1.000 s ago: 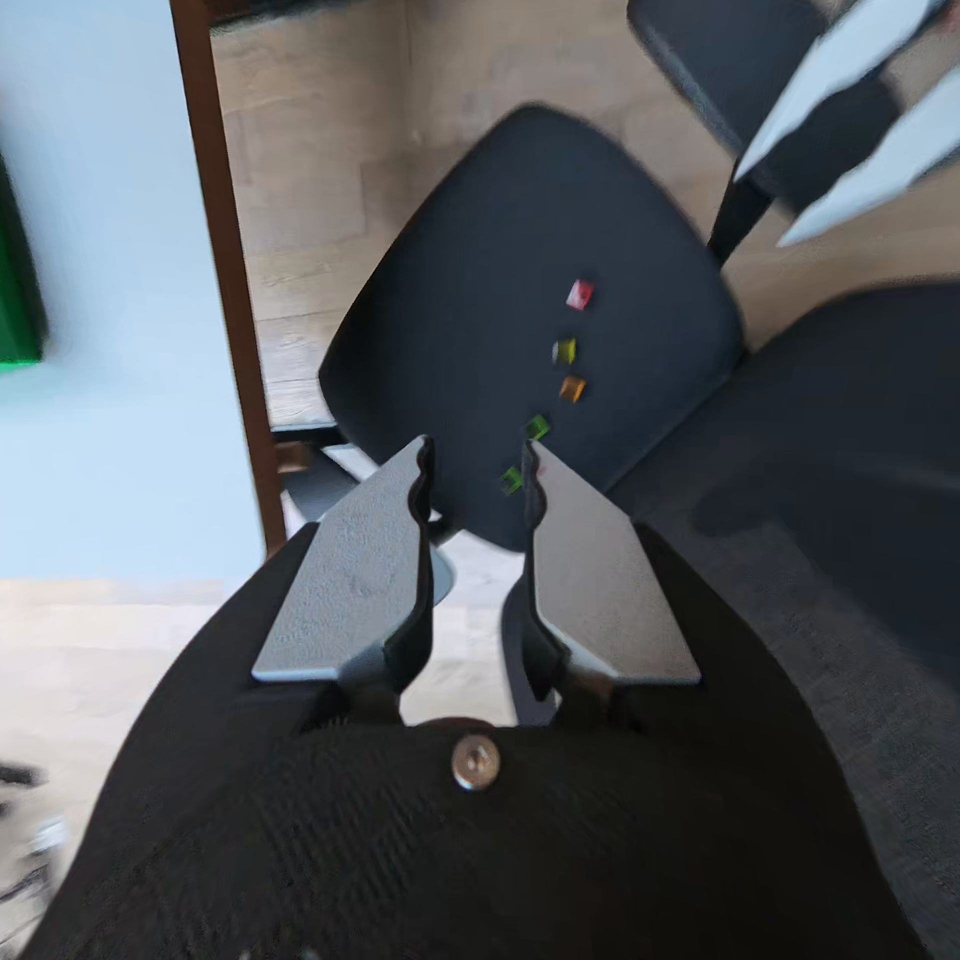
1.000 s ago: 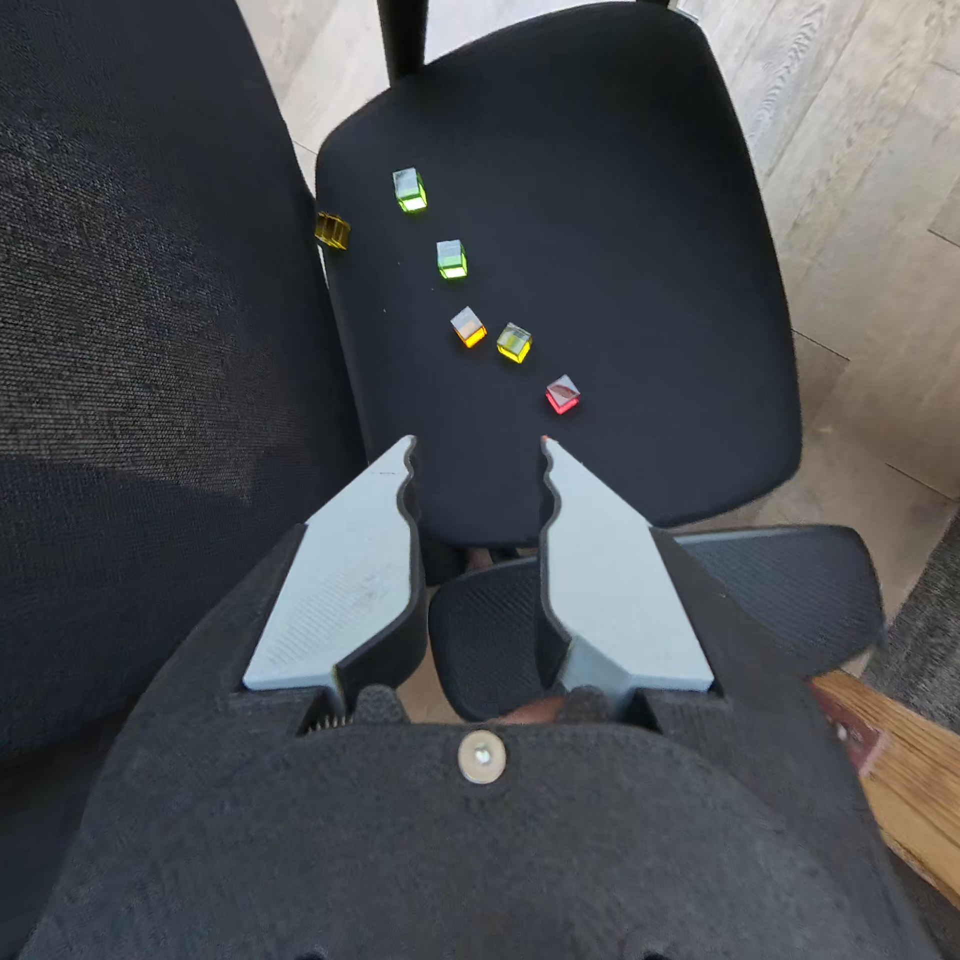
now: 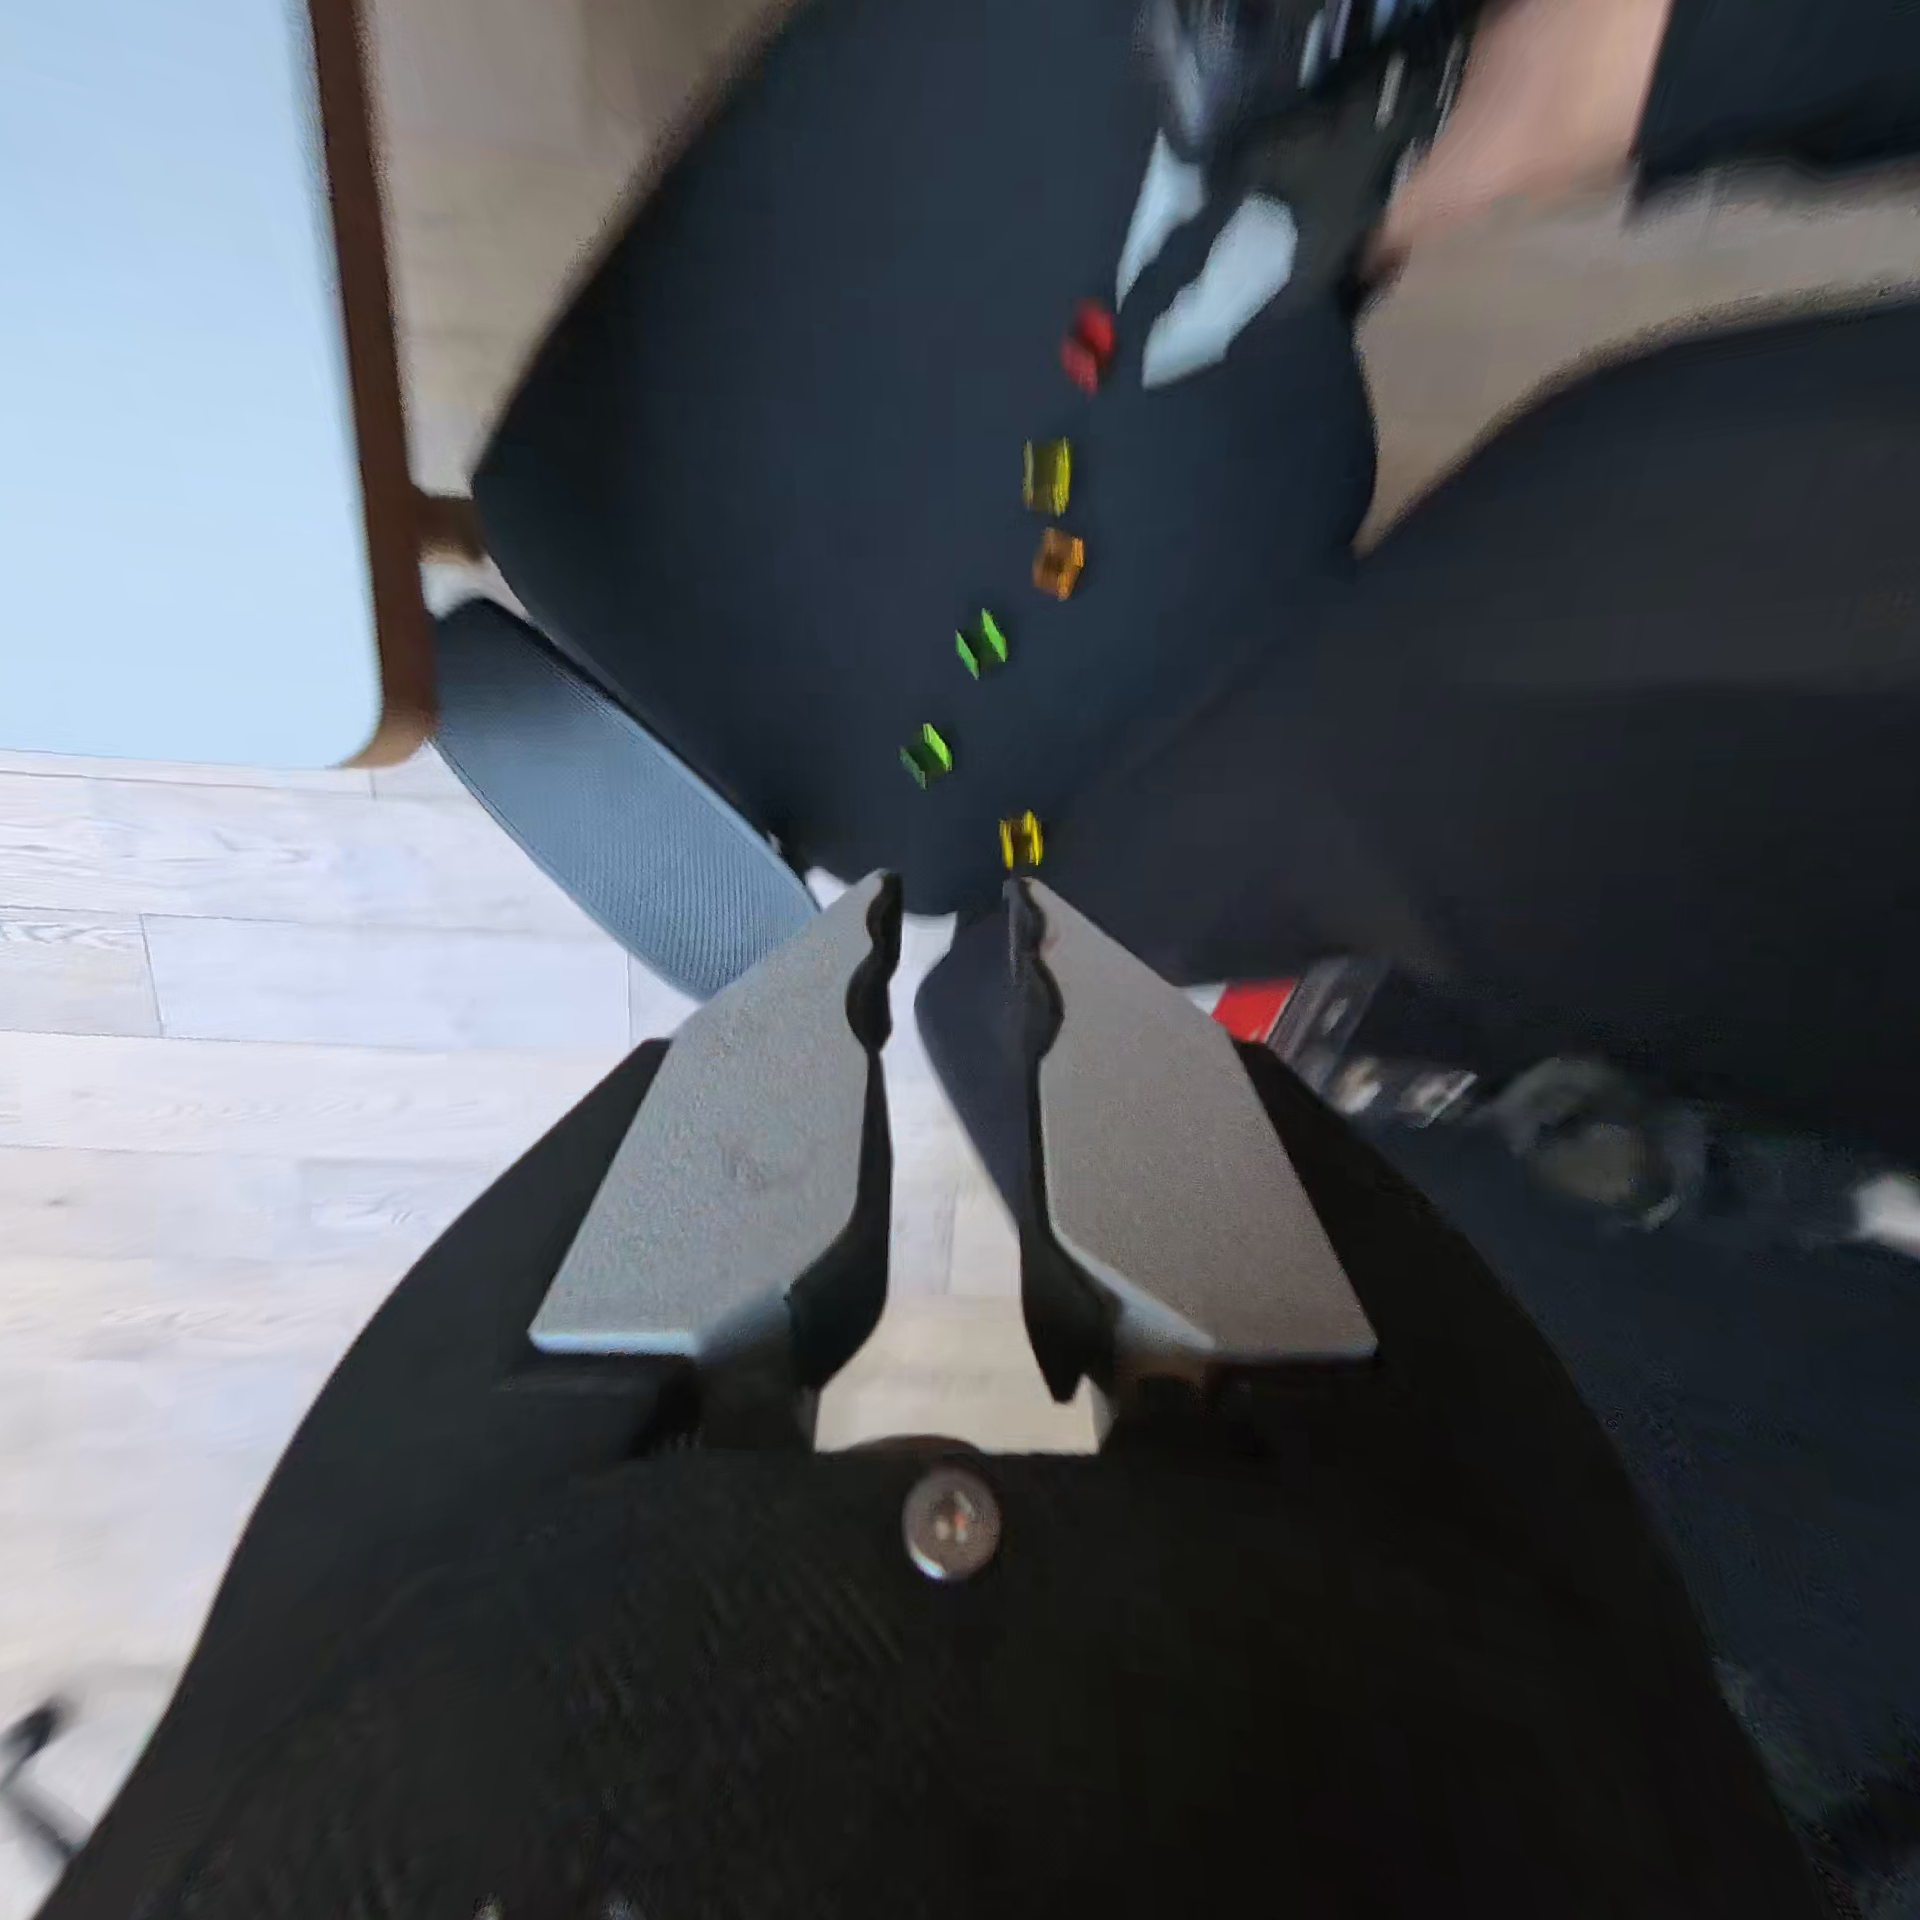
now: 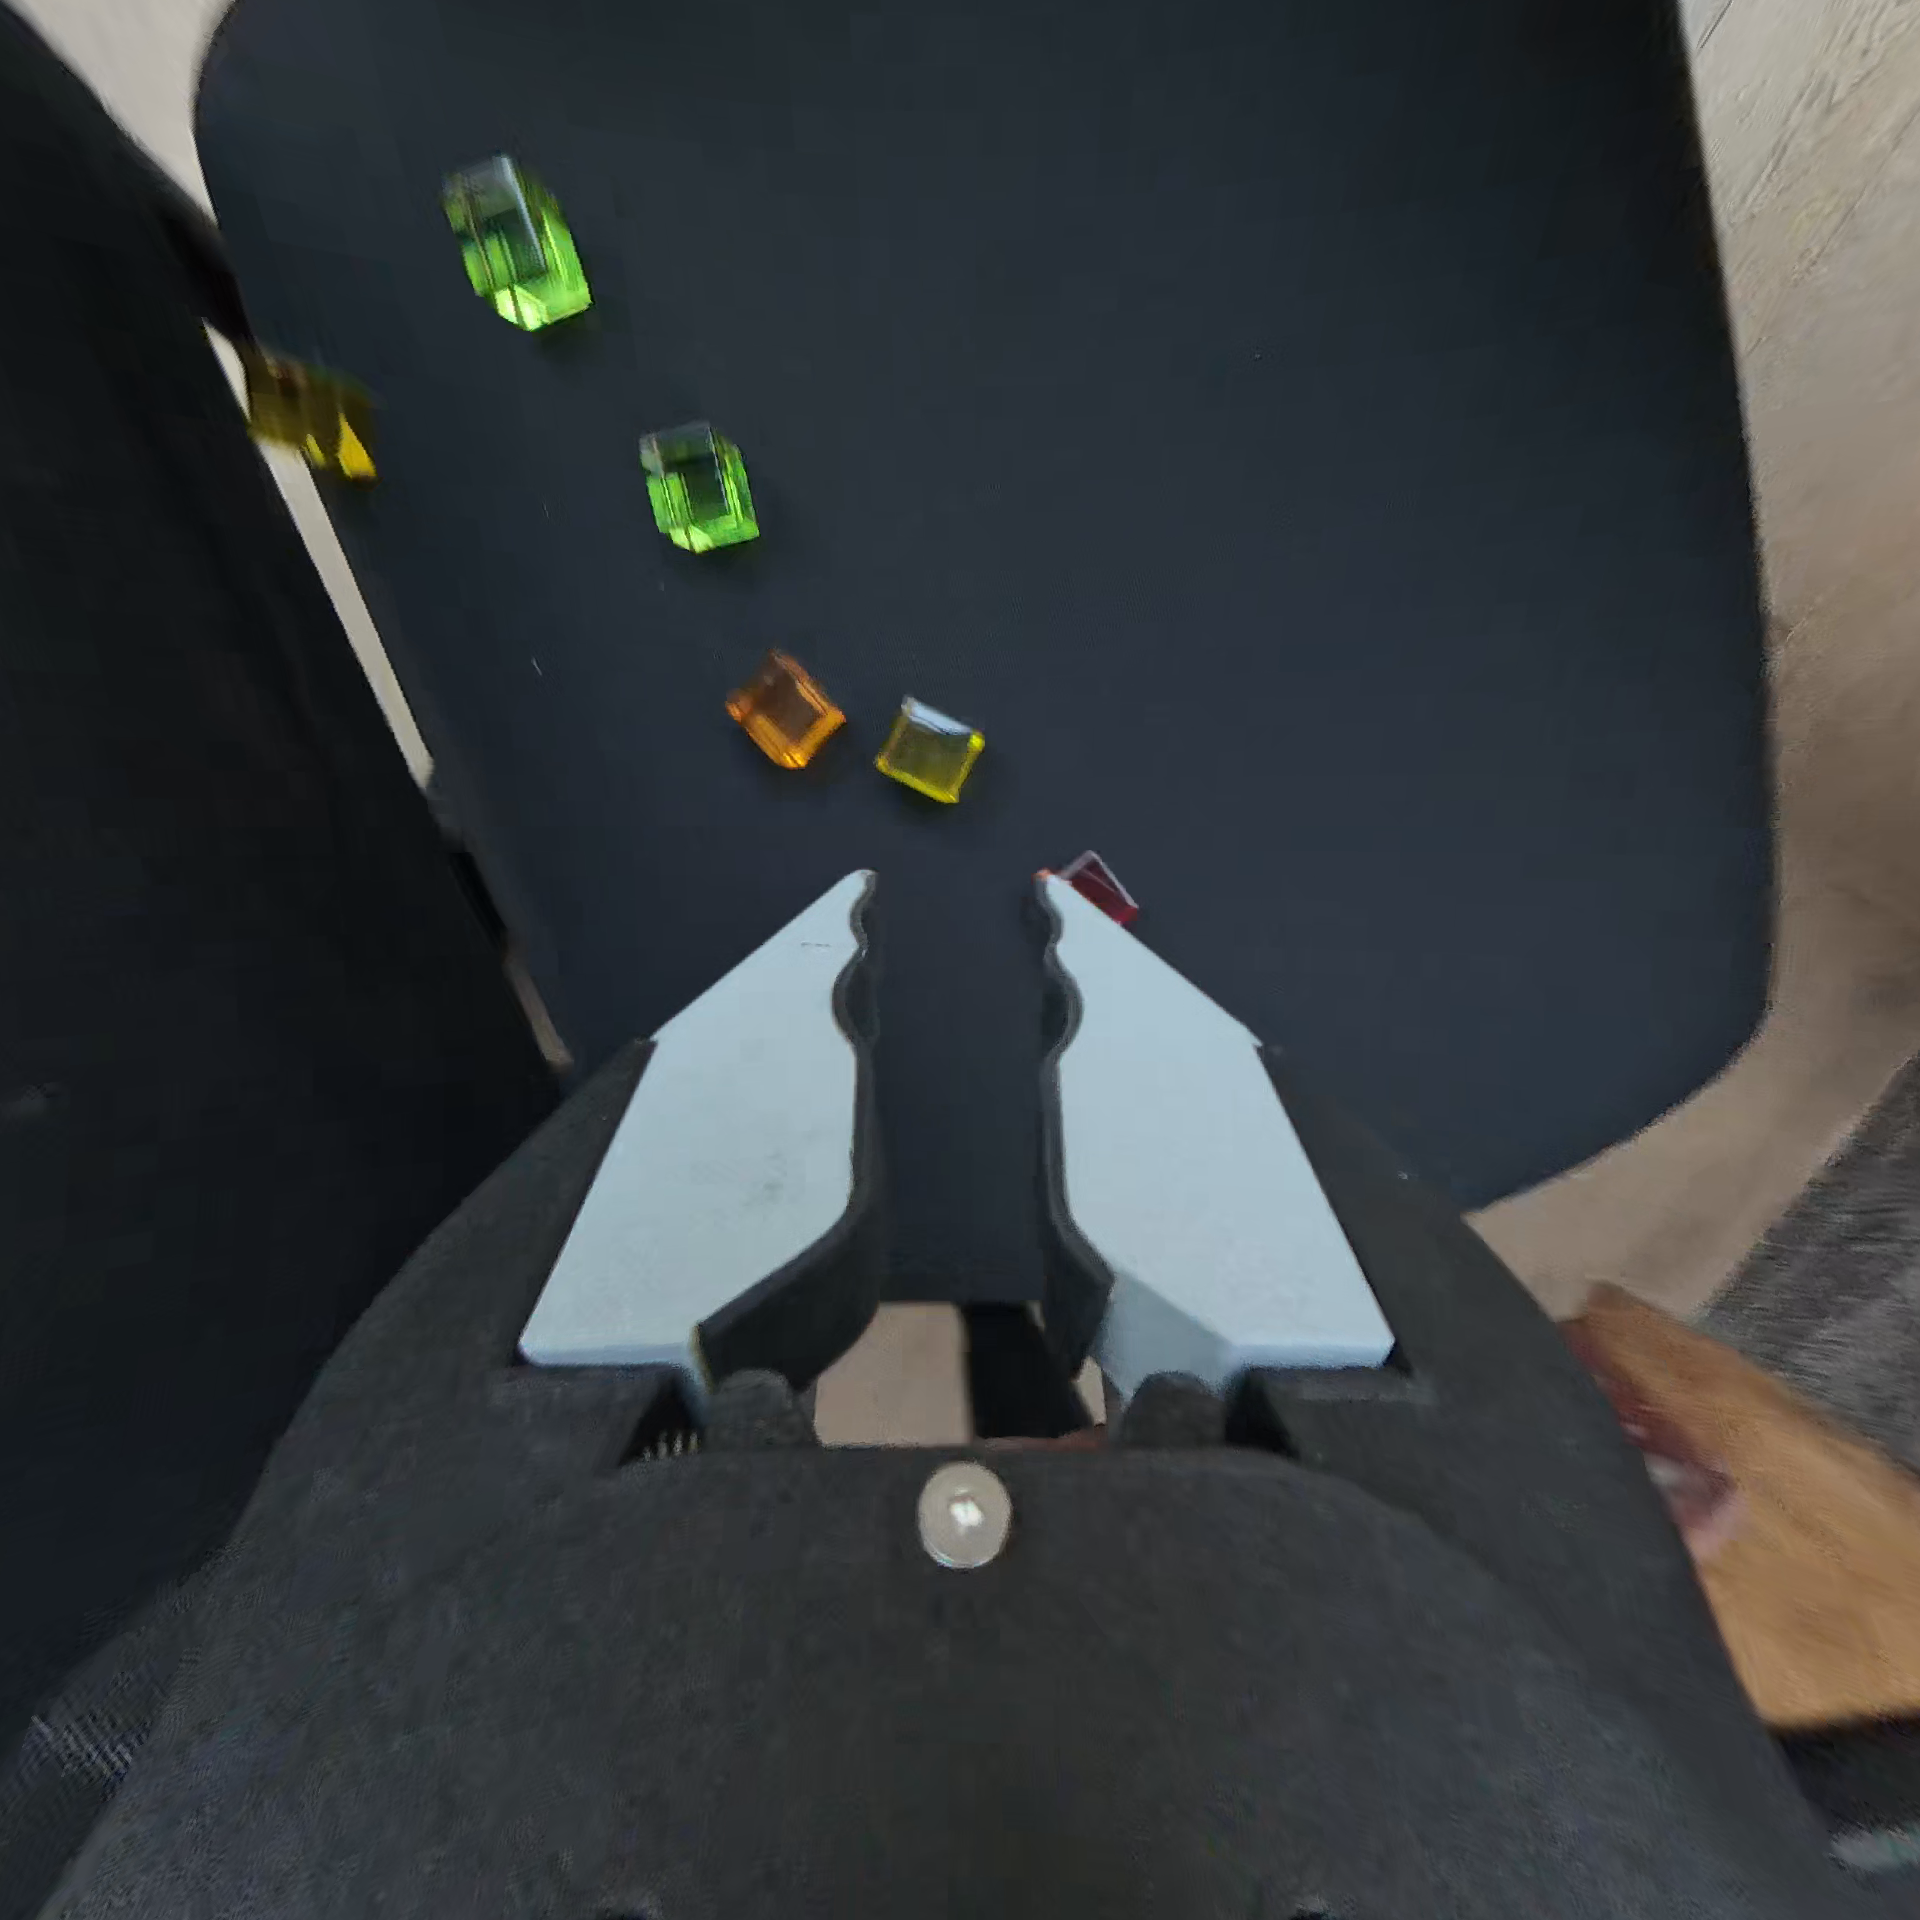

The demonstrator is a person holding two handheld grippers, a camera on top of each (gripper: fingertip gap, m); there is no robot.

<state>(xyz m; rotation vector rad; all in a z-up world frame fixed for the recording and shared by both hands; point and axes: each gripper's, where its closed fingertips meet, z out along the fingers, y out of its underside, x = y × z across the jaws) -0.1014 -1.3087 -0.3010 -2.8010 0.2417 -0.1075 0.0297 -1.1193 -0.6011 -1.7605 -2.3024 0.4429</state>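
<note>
Black cloth covers the chair seat (image 4: 1247,520), and 6 small see-through blocks lie on it or at its edge. The right gripper (image 4: 956,883) hangs low over the near part of the seat with its 2 grey fingers (image 4: 727,1143) spread apart and nothing between them. The red block (image 4: 1103,885) sits just beside the tip of its right finger, partly hidden behind it, and it may be touching, but the view does not make that sure. A little farther in lie the yellow block (image 4: 930,750) and the orange block (image 4: 785,710), close together but apart. Past them toward the far left corner of the seat are 2 green blocks, the nearer green block (image 4: 698,486) and the farther green block (image 4: 516,241). A dark yellow block (image 4: 312,416) lies at the left edge of the seat, next to a second black chair (image 4: 156,831). In the left wrist view, which is blurry, the left gripper (image 3: 951,894) hangs at the opposite edge of the seat (image 3: 779,468) with its fingers (image 3: 748,1143) also spread and holding nothing. The dark yellow block (image 3: 1020,840) is nearest to its right fingertip. The other gripper (image 3: 1205,281) shows far off beside the red block (image 3: 1088,346). A pale wood floor (image 3: 260,1039) and a light blue panel (image 3: 156,364) with a brown edge lie to the left.
</note>
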